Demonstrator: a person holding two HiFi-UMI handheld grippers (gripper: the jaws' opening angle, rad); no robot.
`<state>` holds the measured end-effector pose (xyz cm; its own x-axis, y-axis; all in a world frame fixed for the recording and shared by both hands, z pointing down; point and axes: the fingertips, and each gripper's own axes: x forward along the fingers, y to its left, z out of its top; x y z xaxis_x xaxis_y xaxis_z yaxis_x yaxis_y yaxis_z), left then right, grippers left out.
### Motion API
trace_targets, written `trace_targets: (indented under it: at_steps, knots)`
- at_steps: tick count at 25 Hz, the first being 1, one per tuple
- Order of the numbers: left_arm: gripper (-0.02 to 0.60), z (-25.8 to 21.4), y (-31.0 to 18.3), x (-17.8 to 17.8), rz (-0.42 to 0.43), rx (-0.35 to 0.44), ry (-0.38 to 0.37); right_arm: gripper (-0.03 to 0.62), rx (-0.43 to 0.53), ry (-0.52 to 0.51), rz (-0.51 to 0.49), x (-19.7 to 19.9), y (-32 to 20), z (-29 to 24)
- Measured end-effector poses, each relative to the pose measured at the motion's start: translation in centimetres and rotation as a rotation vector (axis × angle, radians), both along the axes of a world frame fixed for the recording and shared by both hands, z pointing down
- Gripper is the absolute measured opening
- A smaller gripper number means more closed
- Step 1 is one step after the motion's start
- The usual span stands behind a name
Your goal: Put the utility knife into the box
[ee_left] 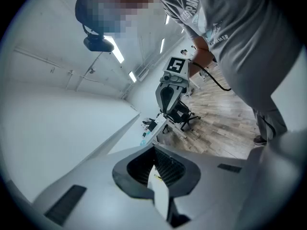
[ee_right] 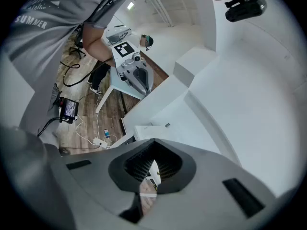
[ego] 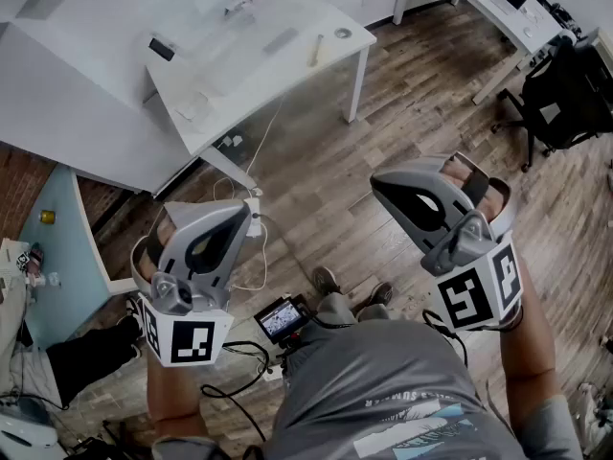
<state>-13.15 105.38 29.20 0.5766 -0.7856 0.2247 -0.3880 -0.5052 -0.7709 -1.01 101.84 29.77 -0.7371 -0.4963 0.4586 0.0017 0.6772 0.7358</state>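
Observation:
The white table (ego: 239, 75) stands far ahead at the top of the head view. On its right part lies a slim yellowish tool (ego: 315, 50), likely the utility knife. A pale, see-through box (ego: 244, 12) shows faintly near the table's middle. Both grippers are held low over the wooden floor, well short of the table. My left gripper (ego: 241, 211) is shut and holds nothing. So is my right gripper (ego: 380, 184). In the left gripper view the jaws (ee_left: 154, 150) meet with nothing between them. The right gripper view shows the same at its own jaws (ee_right: 153, 143).
A black flat item (ego: 161, 48) and a small round thing (ego: 342, 34) also lie on the table. A black office chair (ego: 565, 89) stands at the right by another desk (ego: 498, 3). Cables and a small screen (ego: 281, 318) lie on the floor by the person's feet.

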Motion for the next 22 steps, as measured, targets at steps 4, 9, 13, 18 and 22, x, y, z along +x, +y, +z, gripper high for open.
trace_targets:
  at_steps: [4,9,13,18,22]
  knots:
    - [0.008,0.3,-0.6,-1.0,0.002,0.006,0.024,0.009,-0.003,-0.004,0.012,-0.8,-0.7,0.4]
    - [0.008,0.2,-2.1,-1.1,0.013,0.004,0.05,0.009,-0.055,-0.031,0.03,-0.8,-2.1,0.6]
    - [0.008,0.6,-3.5,-0.7,0.029,-0.015,0.038,0.009,-0.096,-0.053,0.041,-0.5,-2.8,1.0]
    - [0.009,0.7,-6.1,1.3,0.049,-0.027,0.01,0.011,-0.086,-0.078,0.073,1.4,-5.7,1.2]
    - [0.008,0.6,-8.2,2.2,-0.001,-0.056,0.011,0.011,-0.108,-0.087,0.064,2.5,-8.6,1.4]
